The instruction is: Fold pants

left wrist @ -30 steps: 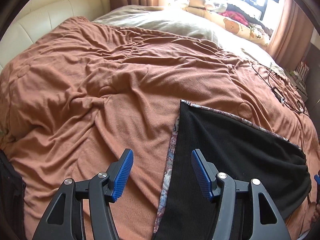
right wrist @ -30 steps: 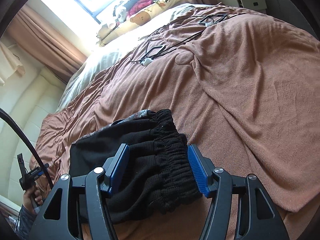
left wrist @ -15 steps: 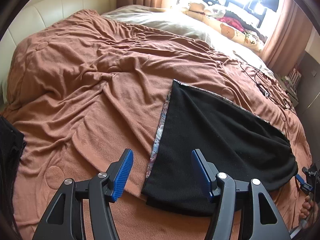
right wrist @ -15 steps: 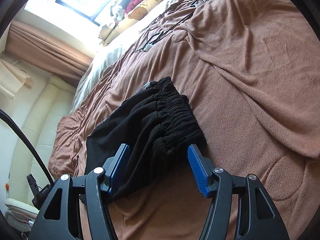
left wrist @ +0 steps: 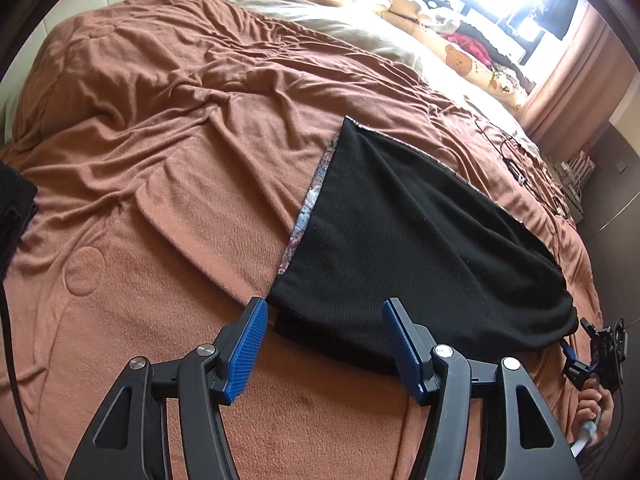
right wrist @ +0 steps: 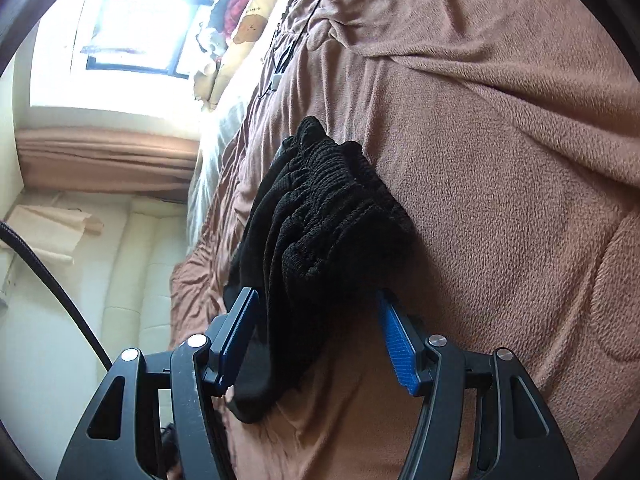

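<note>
Black pants (left wrist: 404,240) lie folded on the brown blanket (left wrist: 160,184), with a patterned lining strip along their left edge. My left gripper (left wrist: 324,344) is open just in front of the pants' near corner, above the blanket. My right gripper (right wrist: 316,336) is open with its jaws on either side of the gathered elastic waistband (right wrist: 320,216), which sits between the blue pads (right wrist: 396,344). The right gripper also shows at the far right of the left wrist view (left wrist: 596,356), at the waistband end.
Black cables (left wrist: 516,160) lie on the blanket past the pants. Pillows and soft toys (left wrist: 472,52) sit under the bright window. A cream padded headboard (right wrist: 132,264) is on the left. A dark garment (left wrist: 12,204) lies at the left edge.
The left gripper has pulled back towards the bed's near edge, so the whole folded pants show. The right gripper has tilted and moved in around the waistband.
</note>
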{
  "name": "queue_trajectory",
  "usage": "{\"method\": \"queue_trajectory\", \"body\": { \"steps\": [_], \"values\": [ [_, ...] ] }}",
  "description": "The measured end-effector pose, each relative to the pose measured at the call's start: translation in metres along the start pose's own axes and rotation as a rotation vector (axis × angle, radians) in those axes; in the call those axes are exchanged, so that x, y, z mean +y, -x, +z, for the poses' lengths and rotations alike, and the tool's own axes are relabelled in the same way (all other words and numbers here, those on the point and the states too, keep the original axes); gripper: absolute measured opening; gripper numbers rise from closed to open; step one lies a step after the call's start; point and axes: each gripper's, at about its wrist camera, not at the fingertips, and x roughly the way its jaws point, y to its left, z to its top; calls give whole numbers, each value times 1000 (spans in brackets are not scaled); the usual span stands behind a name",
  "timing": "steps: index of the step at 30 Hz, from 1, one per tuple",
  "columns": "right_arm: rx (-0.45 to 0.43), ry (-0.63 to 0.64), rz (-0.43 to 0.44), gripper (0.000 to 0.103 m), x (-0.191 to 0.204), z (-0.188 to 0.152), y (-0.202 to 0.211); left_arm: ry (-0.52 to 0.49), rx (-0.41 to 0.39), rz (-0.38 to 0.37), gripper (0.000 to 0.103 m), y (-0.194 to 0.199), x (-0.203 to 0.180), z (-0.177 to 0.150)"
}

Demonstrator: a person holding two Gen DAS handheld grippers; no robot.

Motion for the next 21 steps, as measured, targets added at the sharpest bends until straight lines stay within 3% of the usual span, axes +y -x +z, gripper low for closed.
{"method": "queue_trajectory", "body": {
  "steps": [6,11,14,18,21],
  "values": [
    [-15,-137,92,59,-24,4,-15,27,27,-7,60,-11,6,-12],
    [-39,-189,105,59,-33,3,-28,71,56,-41,48,-19,9,-20],
    [-84,-134,53,29,-28,3,-26,84,75,-44,45,-25,11,-23],
    [-114,-13,-23,19,-12,2,-21,127,102,-53,33,-33,16,-27],
    [-125,27,-54,19,-9,3,-21,148,106,-53,33,-39,19,-28]
  ]
}}
